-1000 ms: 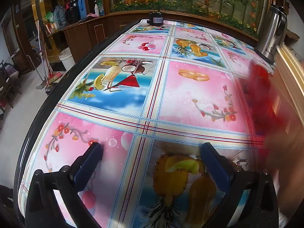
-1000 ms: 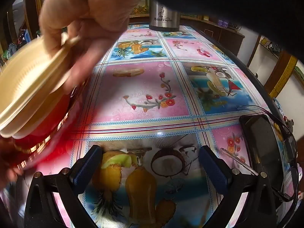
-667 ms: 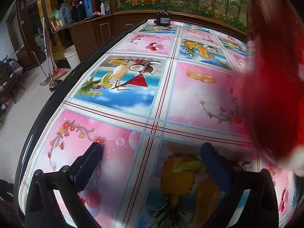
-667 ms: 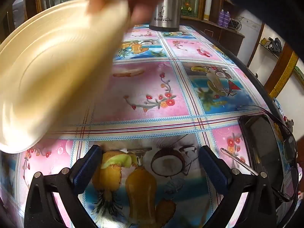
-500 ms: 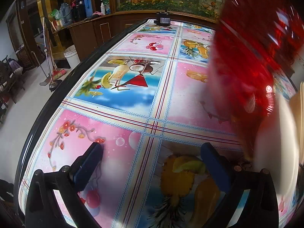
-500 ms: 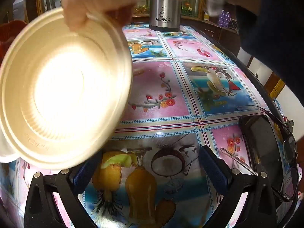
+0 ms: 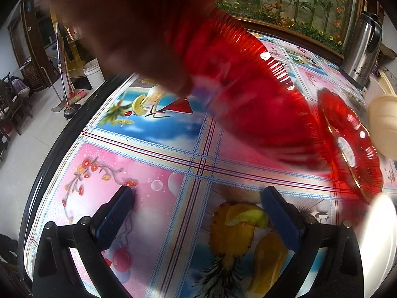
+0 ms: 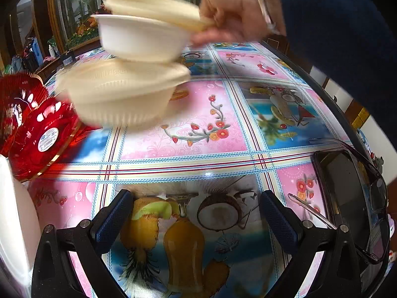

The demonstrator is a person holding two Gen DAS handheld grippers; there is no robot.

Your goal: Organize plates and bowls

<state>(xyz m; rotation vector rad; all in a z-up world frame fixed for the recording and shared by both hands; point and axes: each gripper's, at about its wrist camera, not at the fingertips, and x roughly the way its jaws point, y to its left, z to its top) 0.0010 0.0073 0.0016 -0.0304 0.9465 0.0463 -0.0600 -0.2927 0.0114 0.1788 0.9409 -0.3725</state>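
Observation:
A bare hand [image 8: 230,10] holds cream plates and a white bowl [image 8: 141,38] in the air above the table, with a cream bowl [image 8: 121,92] blurred just below them. Red ribbed plates [image 8: 39,134] lie tilted at the left; in the left wrist view one red plate [image 7: 347,144] stands on edge at the right and a blurred red dish [image 7: 238,79] is held by a hand [image 7: 129,24]. My left gripper [image 7: 198,211] and right gripper [image 8: 196,211] are open and empty, low over the tablecloth.
A steel thermos [image 7: 362,42] stands at the far right. A dark phone [image 8: 347,193] and glasses [image 8: 372,223] lie at the right table edge. A white dish edge [image 8: 15,218] shows at the left. The floor lies beyond the left table edge [image 7: 62,144].
A person's hands brought the stack of red and cream dishes across the table and are spreading them out; red plates now rest on the table. Both grippers stayed open and still.

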